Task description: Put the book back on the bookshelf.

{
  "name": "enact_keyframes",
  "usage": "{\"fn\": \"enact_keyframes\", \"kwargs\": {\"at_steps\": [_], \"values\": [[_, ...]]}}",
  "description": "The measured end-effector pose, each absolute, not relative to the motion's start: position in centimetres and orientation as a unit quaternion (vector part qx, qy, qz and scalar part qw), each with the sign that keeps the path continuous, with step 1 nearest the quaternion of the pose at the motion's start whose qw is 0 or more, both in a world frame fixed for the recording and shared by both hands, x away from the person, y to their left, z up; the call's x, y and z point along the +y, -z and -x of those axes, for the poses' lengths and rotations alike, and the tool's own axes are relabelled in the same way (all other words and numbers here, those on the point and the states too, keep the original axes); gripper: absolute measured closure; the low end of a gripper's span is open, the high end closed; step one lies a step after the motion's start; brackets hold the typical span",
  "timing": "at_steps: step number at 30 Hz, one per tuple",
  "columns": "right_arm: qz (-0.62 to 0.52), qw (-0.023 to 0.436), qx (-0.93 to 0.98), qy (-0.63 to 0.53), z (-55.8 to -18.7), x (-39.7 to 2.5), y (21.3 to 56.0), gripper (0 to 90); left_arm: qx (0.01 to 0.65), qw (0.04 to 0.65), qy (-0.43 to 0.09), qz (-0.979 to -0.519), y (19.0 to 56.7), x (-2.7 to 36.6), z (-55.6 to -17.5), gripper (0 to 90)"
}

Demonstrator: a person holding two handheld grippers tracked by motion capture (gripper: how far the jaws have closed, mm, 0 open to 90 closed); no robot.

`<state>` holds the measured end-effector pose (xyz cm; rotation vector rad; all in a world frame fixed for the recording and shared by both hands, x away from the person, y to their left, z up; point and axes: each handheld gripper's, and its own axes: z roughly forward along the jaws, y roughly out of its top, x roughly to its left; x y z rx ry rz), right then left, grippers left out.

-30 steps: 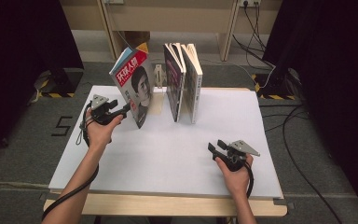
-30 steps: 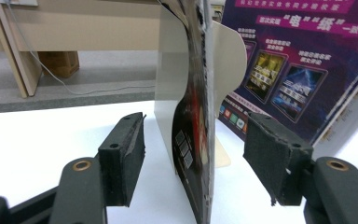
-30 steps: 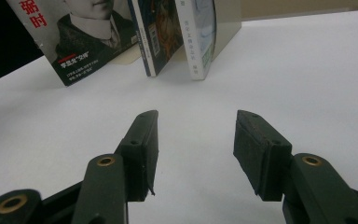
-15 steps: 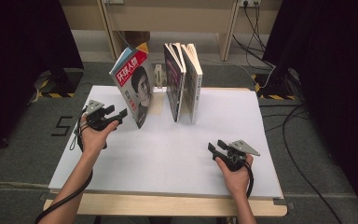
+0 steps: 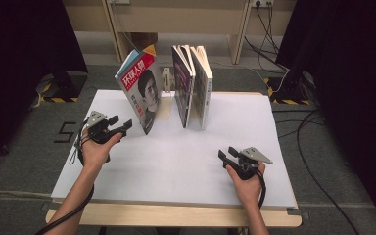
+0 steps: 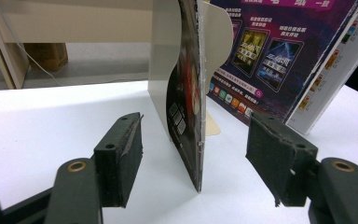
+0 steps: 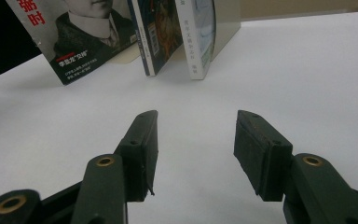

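Beside the magazine (image 5: 141,90), two books (image 5: 192,83) stand upright.

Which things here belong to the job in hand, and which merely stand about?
In the job:
left gripper, jaws open
magazine, edge between those jaws
bookend

Standing about:
two books
right gripper, open, idle
table

"环球人物" on magazine (image 5: 141,93) cover
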<state>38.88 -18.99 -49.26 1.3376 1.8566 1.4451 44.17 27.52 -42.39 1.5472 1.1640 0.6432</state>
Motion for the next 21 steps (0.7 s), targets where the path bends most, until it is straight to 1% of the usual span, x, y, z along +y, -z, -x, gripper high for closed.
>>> {"fn": "enact_keyframes", "kwargs": {"at_steps": [6,21], "values": [[-0.483,0.215,0.67,-0.521,-38.9,-19.0,49.3,50.3,0.48,0.522,-0.279,-0.647,42.9,28.3,-43.0,35.2],[-0.487,0.213,0.667,-0.521,-38.9,-19.0,49.3,49.9,0.483,0.514,-0.283,-0.65,44.7,29.4,-40.6,35.3]]}}
